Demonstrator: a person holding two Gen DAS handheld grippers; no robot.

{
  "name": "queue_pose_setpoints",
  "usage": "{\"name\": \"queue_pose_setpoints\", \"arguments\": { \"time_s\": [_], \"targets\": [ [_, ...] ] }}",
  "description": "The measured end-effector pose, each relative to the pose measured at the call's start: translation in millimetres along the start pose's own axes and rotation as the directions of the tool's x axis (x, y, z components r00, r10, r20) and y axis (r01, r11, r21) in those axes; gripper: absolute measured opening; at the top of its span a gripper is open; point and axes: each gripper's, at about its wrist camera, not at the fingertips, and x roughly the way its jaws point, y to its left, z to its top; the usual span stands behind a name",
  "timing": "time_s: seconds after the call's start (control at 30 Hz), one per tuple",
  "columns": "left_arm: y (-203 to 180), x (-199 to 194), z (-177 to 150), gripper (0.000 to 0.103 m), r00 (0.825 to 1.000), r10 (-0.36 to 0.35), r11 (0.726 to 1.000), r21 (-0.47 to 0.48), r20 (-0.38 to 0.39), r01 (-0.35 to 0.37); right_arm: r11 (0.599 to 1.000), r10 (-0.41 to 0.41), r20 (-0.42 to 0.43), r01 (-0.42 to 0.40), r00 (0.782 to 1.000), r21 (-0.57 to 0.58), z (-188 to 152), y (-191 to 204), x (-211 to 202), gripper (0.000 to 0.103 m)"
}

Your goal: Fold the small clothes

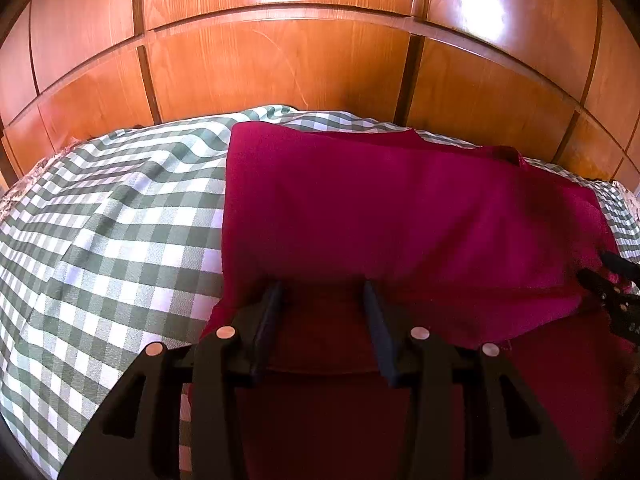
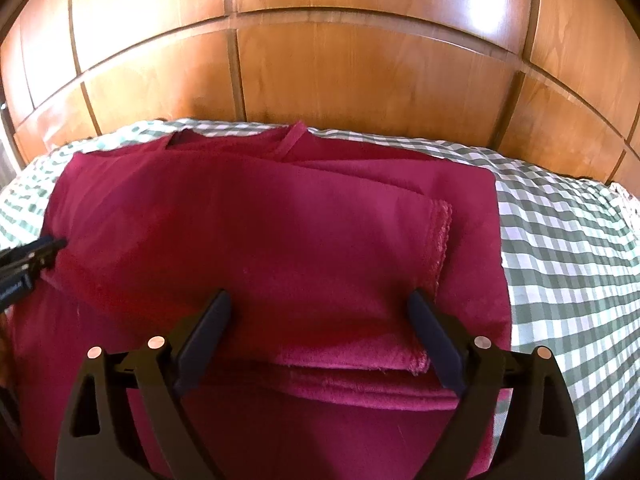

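A dark red garment (image 1: 400,208) (image 2: 260,220) lies folded in layers on a green-and-white checked cloth (image 1: 120,220) (image 2: 560,240). My left gripper (image 1: 322,292) sits low over the garment's near left part, jaws partly apart, with flat red fabric between the fingers and no pad pressing on it. Its fingertips reach the near edge of the upper layer. My right gripper (image 2: 320,300) stands wide open above the garment's near right part, by a folded hemmed edge. Each gripper also shows at the edge of the other view: the right gripper (image 1: 612,280) and the left gripper (image 2: 36,256).
Glossy wooden panels (image 1: 280,68) (image 2: 360,72) rise directly behind the far edge of the surface. The checked cloth stretches out to the left of the garment in the left wrist view and to its right in the right wrist view.
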Motion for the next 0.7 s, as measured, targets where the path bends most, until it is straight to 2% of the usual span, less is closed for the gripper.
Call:
{"name": "queue_pose_setpoints", "arguments": {
  "time_s": [0.07, 0.17, 0.27, 0.37, 0.43, 0.5, 0.57, 0.6, 0.63, 0.67, 0.7],
  "targets": [
    [0.1, -0.5, -0.3, 0.042, 1.000, -0.001, 1.000, -0.002, 0.002, 0.001, 1.000, -0.021, -0.019, 0.021, 1.000, -0.007, -1.4, 0.2, -4.2, 0.096],
    [0.4, -1.4, -0.9, 0.042, 1.000, -0.003, 1.000, -0.008, 0.004, 0.003, 1.000, -0.001, -0.056, 0.003, 0.998, 0.028, 2.1, -6.8, -12.2, 0.096],
    [-0.2, -2.1, -1.5, 0.043, 1.000, -0.001, 1.000, -0.009, 0.006, 0.001, 0.999, -0.005, -0.015, 0.006, 1.000, 0.045, 15.3, -11.1, -24.6, 0.096],
    [-0.1, -2.4, -1.7, 0.043, 1.000, -0.003, 1.000, -0.011, 0.007, 0.003, 0.989, 0.013, -0.007, -0.012, 1.000, 0.145, 28.3, -28.3, -20.1, 0.095],
    [0.0, -2.5, -1.8, 0.043, 1.000, -0.005, 1.000, -0.013, 0.007, 0.005, 0.971, -0.007, -0.019, 0.011, 1.000, 0.240, 34.2, -47.5, -6.7, 0.091],
    [0.1, -2.6, -1.9, 0.043, 1.000, -0.007, 1.000, -0.015, 0.008, 0.007, 0.952, 0.008, -0.052, 0.008, 0.999, 0.306, 36.9, -62.1, 11.5, 0.081],
    [0.1, -2.7, -1.9, 0.043, 1.000, -0.008, 1.000, -0.016, 0.008, 0.008, 0.950, 0.010, -0.069, 0.012, 0.998, 0.313, 37.3, -65.8, 20.9, 0.054],
    [0.1, -2.8, -2.0, 0.043, 1.000, -0.010, 1.000, -0.017, 0.008, 0.010, 0.957, 0.018, -0.061, 0.001, 0.998, 0.291, 39.5, -63.3, 20.0, 0.045],
    [0.2, -3.1, -2.0, 0.043, 1.000, -0.010, 1.000, -0.019, 0.008, 0.010, 0.960, 0.029, -0.053, -0.013, 0.998, 0.279, 41.1, -61.3, 16.6, 0.020],
    [0.3, -3.1, -2.0, 0.043, 1.000, -0.011, 1.000, -0.019, 0.009, 0.011, 0.965, 0.043, -0.031, -0.034, 0.999, 0.261, 44.2, -58.7, 8.8, 0.008],
    [0.3, -3.1, -2.1, 0.043, 1.000, -0.011, 1.000, -0.020, 0.009, 0.011, 0.969, 0.038, -0.001, -0.036, 0.999, 0.246, 46.3, -57.7, 0.7, 0.008]
  ]
}}
